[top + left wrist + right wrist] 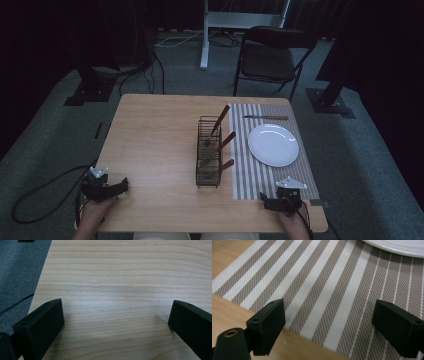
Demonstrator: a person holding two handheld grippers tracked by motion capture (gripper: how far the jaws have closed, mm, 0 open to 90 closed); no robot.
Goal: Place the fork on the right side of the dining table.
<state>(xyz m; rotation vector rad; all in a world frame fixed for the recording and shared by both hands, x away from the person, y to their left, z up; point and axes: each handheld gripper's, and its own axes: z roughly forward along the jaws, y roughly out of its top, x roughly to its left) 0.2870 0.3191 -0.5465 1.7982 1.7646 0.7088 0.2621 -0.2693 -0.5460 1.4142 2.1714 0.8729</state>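
My left gripper (121, 185) rests at the near left corner of the wooden table (155, 145), jaws wide apart over bare wood; in the left gripper view my left gripper (116, 315) has nothing between its jaws. My right gripper (266, 201) sits at the near edge of the striped placemat (260, 175). In the right gripper view my right gripper (329, 315) is open over the placemat (332, 287), empty, with the rim of the white plate (397, 246) beyond it.
A black wire caddy (208, 155) in the table's middle holds several wooden-handled utensils. The white plate (273, 144) lies on the placemat, and a knife (266, 117) lies at its far end. A folding chair (272, 57) stands beyond the table.
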